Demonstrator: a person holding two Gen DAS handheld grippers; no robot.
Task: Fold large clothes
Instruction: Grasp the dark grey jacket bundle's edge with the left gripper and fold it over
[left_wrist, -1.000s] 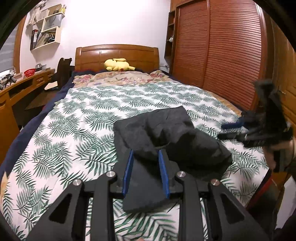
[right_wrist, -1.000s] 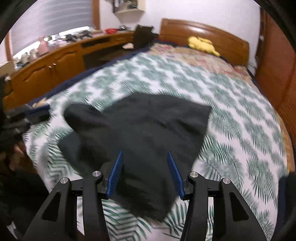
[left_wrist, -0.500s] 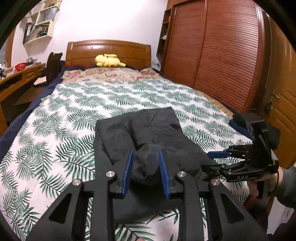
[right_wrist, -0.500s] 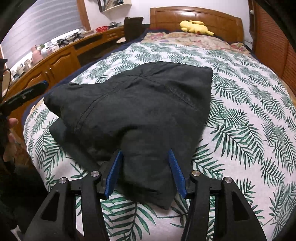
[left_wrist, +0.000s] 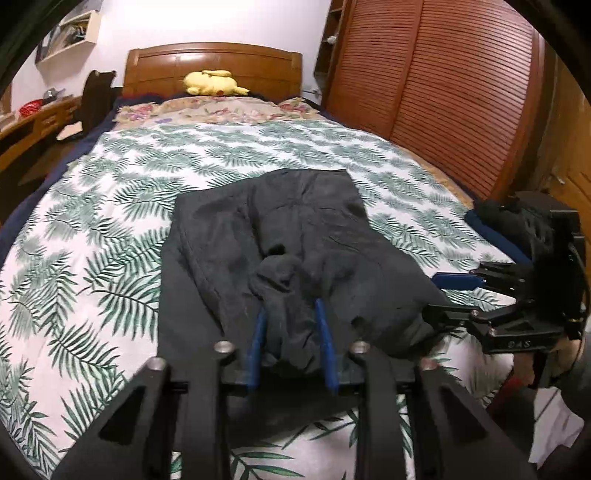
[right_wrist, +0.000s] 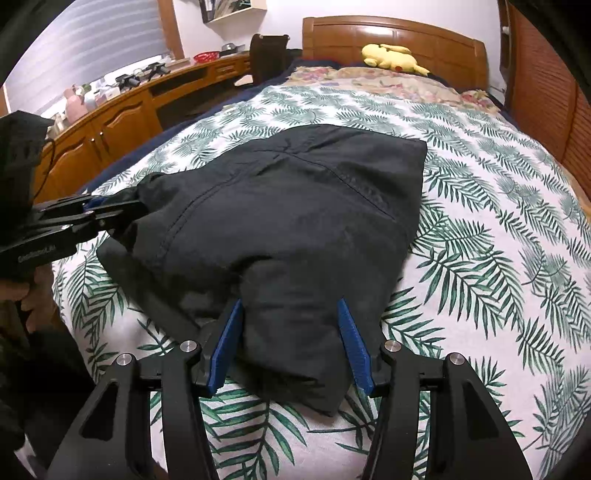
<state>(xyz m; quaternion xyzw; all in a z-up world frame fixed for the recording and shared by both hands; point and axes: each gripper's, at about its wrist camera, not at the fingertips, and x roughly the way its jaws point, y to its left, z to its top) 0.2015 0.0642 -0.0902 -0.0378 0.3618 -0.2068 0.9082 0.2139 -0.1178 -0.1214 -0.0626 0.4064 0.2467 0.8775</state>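
Note:
A dark grey garment (left_wrist: 295, 229), folded into a thick bundle, lies on the leaf-print bed. My left gripper (left_wrist: 290, 306) has a bunched ridge of the cloth between its blue pads, and its jaws are closing on it. In the right wrist view the left gripper (right_wrist: 129, 214) pinches the garment (right_wrist: 295, 206) at its left corner. My right gripper (right_wrist: 290, 302) stands open astride the bundle's near end, with cloth filling the gap between its pads. The left wrist view shows the right gripper (left_wrist: 430, 295) at the garment's right edge, fingers apart.
The bed sheet (left_wrist: 110, 221) spreads wide around the garment. A yellow plush toy (left_wrist: 210, 83) lies by the wooden headboard (left_wrist: 214, 59). Slatted wardrobe doors (left_wrist: 443, 92) run along the right. A wooden desk (right_wrist: 110, 122) and a dark chair (right_wrist: 267, 51) stand to the left.
My left gripper moved forward and down until the bunched cloth came between its pads. My right gripper dropped to the bundle's near end, then stayed still.

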